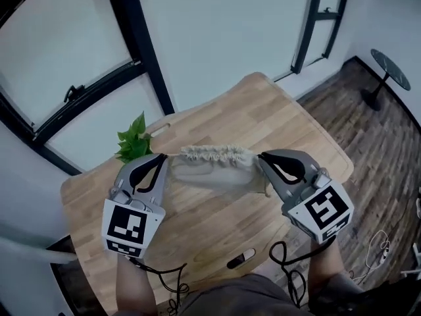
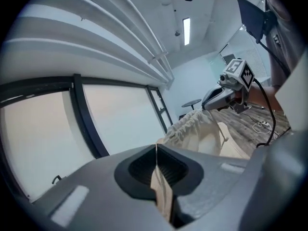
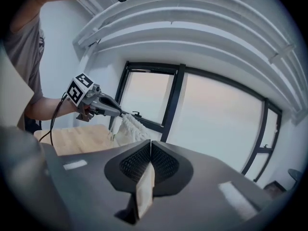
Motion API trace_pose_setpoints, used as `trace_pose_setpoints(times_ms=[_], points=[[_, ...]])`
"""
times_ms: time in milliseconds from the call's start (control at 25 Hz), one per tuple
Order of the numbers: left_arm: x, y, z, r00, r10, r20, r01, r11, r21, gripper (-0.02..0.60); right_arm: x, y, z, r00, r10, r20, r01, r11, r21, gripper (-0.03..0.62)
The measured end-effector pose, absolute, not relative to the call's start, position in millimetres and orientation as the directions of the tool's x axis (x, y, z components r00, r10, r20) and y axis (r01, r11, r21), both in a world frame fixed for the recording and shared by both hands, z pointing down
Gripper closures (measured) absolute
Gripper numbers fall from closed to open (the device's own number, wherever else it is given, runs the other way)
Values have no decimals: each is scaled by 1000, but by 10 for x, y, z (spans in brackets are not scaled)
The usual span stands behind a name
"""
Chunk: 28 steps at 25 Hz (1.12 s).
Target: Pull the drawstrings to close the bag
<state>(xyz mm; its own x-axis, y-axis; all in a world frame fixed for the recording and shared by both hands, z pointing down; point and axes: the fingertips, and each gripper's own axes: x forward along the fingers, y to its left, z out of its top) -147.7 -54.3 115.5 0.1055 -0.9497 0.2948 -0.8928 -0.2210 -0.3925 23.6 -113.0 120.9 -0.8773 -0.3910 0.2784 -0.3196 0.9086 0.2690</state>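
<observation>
A cream cloth drawstring bag (image 1: 214, 165) hangs above the wooden table (image 1: 263, 120) between both grippers, its top gathered into tight ruffles. My left gripper (image 1: 164, 157) is shut on the left drawstring (image 2: 162, 191), a flat beige strip pinched between the jaws. At the bag's other side, my right gripper (image 1: 260, 157) is shut on the right drawstring (image 3: 144, 189). In the left gripper view the bag (image 2: 199, 131) stretches toward the right gripper (image 2: 209, 105). In the right gripper view the gathered bag (image 3: 130, 129) meets the left gripper (image 3: 122, 113).
A green leafy plant (image 1: 133, 139) lies at the table's far left edge, just beyond the left gripper. Black-framed windows (image 1: 141, 51) stand behind the table. Dark wood flooring (image 1: 375, 130) with a round stand lies to the right. Cables trail from both grippers toward the person.
</observation>
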Motion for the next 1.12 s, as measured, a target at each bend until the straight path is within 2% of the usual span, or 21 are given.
trace_pose_setpoints(times_ms=[160,240,280,320,400,560,880,1120], points=[[-1589,-439,811,41,-975,220,-893,-135,-430,572,174,-1078,919,-882,-417,221,-344,889,304,560],[-2049,-267,754,-166,-966,196,-877,54,-477,581,432,-1272,899,-811,-544,214,-472,825,311,562],[-2360,-130,745,-251,-950,185,-879,143,-454,581,645,-1416,898,-769,-606,204,-546,789,284,562],[-2602,8,734,-276,-945,177,-904,193,-381,581,828,-1521,880,-746,-638,191,-593,767,245,560],[-2790,176,686,-268,-951,152,-935,219,-280,581,936,-1582,785,-727,-663,179,-617,745,254,560],[-2468,79,768,-192,-971,141,-938,139,-317,580,569,-1434,741,-755,-628,188,-560,767,314,560],[-1991,-26,1278,-60,-974,218,-967,3,-254,580,504,-1375,704,-775,-601,195,-533,788,308,560],[-1750,-95,1493,17,-974,224,-969,-71,-235,578,252,-1213,644,-828,-528,191,-474,839,268,560]])
